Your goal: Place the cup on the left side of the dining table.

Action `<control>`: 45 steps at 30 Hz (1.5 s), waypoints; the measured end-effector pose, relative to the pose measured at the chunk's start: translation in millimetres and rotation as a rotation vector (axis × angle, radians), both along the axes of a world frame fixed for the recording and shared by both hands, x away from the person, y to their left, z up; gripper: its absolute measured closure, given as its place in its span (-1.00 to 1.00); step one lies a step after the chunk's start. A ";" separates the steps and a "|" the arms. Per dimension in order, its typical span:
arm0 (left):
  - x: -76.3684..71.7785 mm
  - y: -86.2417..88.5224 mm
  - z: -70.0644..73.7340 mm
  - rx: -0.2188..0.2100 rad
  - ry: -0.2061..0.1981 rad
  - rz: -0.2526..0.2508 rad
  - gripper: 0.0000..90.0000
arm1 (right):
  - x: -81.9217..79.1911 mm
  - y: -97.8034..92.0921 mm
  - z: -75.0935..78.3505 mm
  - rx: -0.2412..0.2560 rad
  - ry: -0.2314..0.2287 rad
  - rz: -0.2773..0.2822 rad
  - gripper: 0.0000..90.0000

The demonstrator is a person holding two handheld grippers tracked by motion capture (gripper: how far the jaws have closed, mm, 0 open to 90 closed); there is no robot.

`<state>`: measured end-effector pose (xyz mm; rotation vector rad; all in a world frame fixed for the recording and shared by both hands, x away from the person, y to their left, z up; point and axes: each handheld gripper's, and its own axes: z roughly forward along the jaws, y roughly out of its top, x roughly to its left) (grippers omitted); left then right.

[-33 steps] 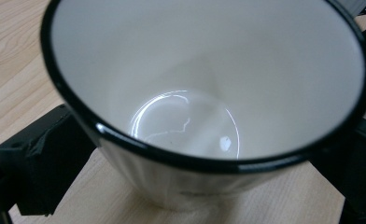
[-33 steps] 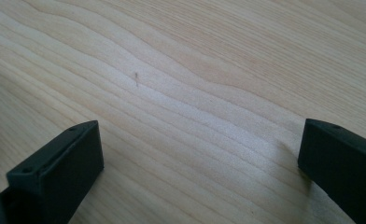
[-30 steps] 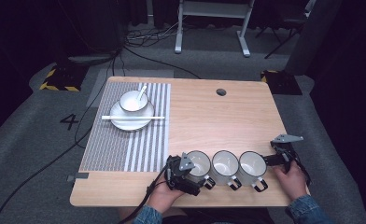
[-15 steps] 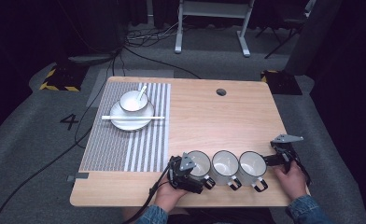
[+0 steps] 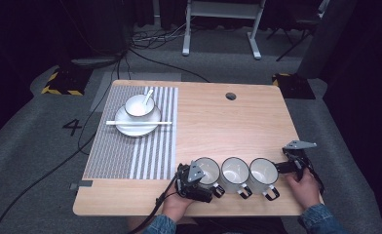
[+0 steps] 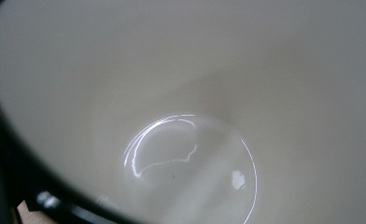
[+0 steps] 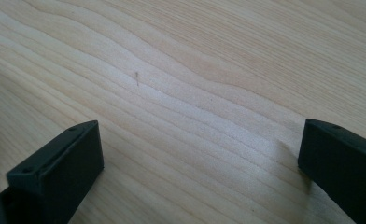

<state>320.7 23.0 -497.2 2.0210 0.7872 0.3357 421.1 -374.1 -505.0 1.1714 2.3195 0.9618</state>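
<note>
Three white mugs stand in a row along the near edge of the tabletop (image 5: 257,122), rims touching or nearly so, and the row runs left to right between the person's two hands. The left hand-held gripper (image 5: 195,181) is at the leftmost mug (image 5: 207,171), right up against its left side; the left gripper view looks straight down into that mug's glossy white interior (image 6: 190,158), so the mug lies directly ahead of and under this tool. Whether its jaws are pinched on the rim or merely close to it cannot be told. The right hand-held gripper (image 5: 291,165) sits just beside the rightmost mug (image 5: 263,174), on its right, apart from it; its jaws stand spread wide over bare wood in the right gripper view (image 7: 195,154), holding nothing. The middle mug (image 5: 235,171) is between the two. The handles of all three point toward the person. Judging by this, the left hand is the one placed to lift its mug, probably toward the striped mat (image 5: 130,156) farther left.
</note>
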 end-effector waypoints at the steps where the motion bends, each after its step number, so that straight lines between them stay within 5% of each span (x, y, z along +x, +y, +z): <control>1: -0.6 -0.7 0.3 -0.001 0.001 -0.001 -0.94 | 0.0 0.0 0.0 0.001 0.000 0.000 -0.99; 7: -2.7 -1.2 2.9 0.015 -0.004 0.010 -0.93 | -0.2 0.2 0.0 0.001 0.001 -0.001 -0.99; 16: -5.0 5.6 15.4 -0.029 0.005 0.015 -0.93 | -0.3 0.3 0.0 0.001 0.000 -0.001 -0.99; 33: -6.9 55.0 55.1 -0.055 -0.100 0.150 -0.93 | -0.6 0.5 0.2 0.003 0.005 -0.001 -1.00; 45: -3.1 76.5 68.4 -0.049 -0.136 0.220 -0.93 | 0.1 0.1 0.0 0.001 0.002 0.006 -0.99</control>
